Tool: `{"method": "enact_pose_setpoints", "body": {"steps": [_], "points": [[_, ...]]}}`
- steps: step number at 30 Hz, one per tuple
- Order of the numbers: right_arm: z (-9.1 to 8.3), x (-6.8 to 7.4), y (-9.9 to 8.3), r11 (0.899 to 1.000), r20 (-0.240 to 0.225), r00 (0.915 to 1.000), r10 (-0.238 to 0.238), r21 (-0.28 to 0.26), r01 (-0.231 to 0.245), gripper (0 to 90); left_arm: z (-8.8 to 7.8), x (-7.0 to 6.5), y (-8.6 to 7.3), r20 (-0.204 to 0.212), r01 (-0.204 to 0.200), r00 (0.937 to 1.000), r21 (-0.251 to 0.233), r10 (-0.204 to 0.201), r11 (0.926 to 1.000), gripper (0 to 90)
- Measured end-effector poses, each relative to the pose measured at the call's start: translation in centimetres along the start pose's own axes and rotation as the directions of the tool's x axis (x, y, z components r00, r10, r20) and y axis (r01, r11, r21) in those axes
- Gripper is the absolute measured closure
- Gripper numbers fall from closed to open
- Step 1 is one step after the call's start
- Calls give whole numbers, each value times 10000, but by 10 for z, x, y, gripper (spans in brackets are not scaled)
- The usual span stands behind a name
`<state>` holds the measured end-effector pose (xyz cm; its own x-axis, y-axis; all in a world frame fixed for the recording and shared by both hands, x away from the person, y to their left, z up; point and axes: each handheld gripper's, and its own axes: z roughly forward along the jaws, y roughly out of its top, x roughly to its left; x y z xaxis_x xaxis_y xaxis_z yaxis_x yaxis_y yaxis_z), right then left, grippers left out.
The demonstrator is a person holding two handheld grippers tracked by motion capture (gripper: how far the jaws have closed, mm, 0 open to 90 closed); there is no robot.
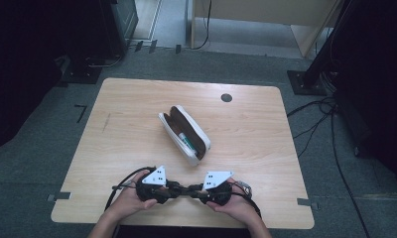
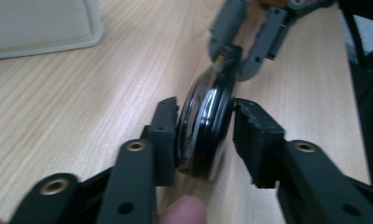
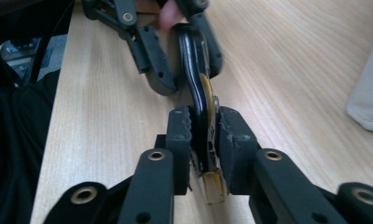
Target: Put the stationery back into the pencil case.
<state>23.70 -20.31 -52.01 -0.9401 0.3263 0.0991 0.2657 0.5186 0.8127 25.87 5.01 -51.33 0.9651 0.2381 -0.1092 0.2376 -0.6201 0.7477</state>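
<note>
Blk glasses (image 3: 196,79) w/ amber tips, white case (image 1: 184,133), brown lining.

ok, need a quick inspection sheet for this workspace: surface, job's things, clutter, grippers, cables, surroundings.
Surface: light wooden table with a round dark hole near the far edge.
Job's things: folded black glasses with an amber temple tip, held between both grippers near the front edge; open white glasses case with brown lining at mid-table, a green-and-white item inside.
Clutter: nothing seen.
Grippers: left gripper has its jaws around the lens end, left pad touching, right pad apart; right gripper is shut on the temple end.
Cables: black cable trails from the left gripper; more cables on the floor at right.
Surroundings: grey carpet, dark stand base.
</note>
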Motion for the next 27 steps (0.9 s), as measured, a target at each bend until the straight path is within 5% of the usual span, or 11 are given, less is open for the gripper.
{"method": "enact_pose_setpoints", "body": {"steps": [6,10,16,17,19,25,27], "points": [[0,3,2,9998,477,9989,42,186,-51,788,-2,2,-1,-502,198,9985,-173,-207,9997,463],[-6,-1,1,9984,983,9937,548,102,-561,788,-12,10,-8,-1548,682,9846,-858,-809,9940,333],[-17,-4,2,9924,1231,9849,1215,-356,-1180,788,-21,22,-16,-2991,1361,9423,-685,-1505,9883,204],[-18,-3,3,9920,1264,9842,1239,-420,-1195,788,-21,22,-16,-2991,1361,9423,-685,-1505,9883,188],[-22,-2,5,9919,1378,9829,1222,-511,-1162,787,-24,25,-19,-3541,1643,9181,-684,-1779,9840,182],[-34,0,12,9845,1652,9728,1625,-928,-1487,787,-27,28,-24,-3961,2308,8882,-534,-2327,9715,166],[-36,1,14,9841,1706,9717,1632,-987,-1479,787,-29,28,-25,-4091,2312,8830,-474,-2301,9717,166]]}}
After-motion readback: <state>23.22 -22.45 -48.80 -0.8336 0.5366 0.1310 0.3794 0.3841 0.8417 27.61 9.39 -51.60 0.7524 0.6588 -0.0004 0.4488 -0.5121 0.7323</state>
